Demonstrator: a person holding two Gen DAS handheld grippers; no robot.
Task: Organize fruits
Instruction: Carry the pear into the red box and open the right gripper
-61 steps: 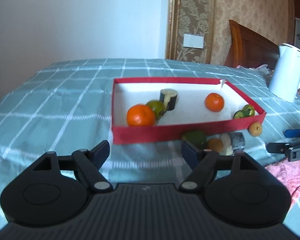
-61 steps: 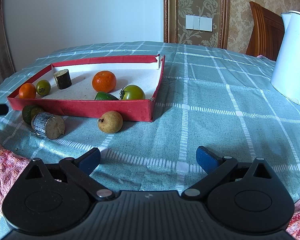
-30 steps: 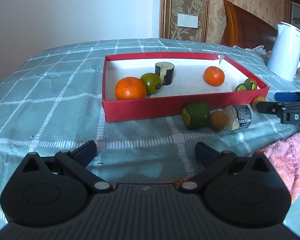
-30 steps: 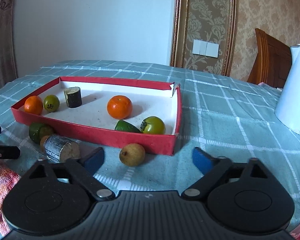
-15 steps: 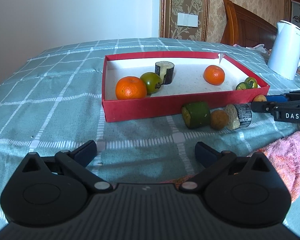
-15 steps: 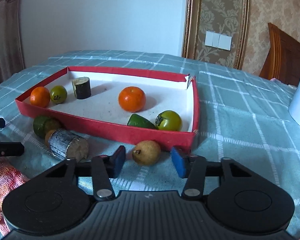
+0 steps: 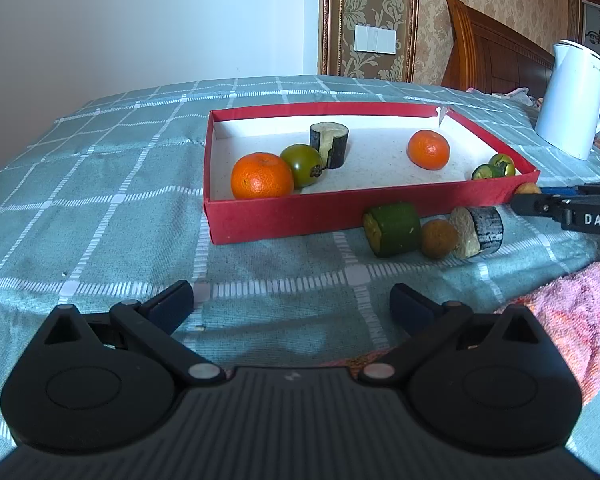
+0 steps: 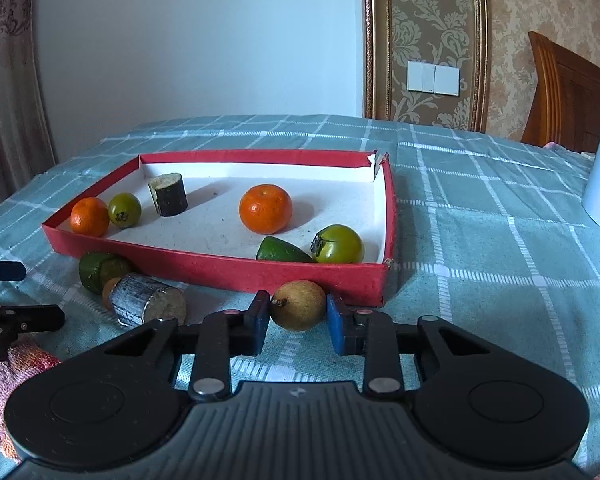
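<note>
A red tray (image 8: 236, 266) (image 7: 340, 216) on the checked cloth holds two oranges (image 8: 265, 208) (image 7: 262, 175), green tomatoes (image 8: 337, 243) and a dark cut stub (image 8: 168, 194). My right gripper (image 8: 298, 318) has its blue pads on both sides of a small brown pear-like fruit (image 8: 298, 305) that lies on the cloth against the tray's front wall. In the left wrist view that gripper (image 7: 540, 200) reaches in at the far right. My left gripper (image 7: 292, 304) is open and empty, held back from the tray.
In front of the tray lie a green stub (image 7: 392, 229), a small brown fruit (image 7: 438, 239) and a grey stub (image 7: 478, 231). A white kettle (image 7: 572, 100) stands at the right. A pink towel (image 7: 572, 300) lies at the near edge.
My right gripper has moved forward to the brown fruit and its jaws have narrowed from wide open to close around it. The left gripper has stayed open and nearly still.
</note>
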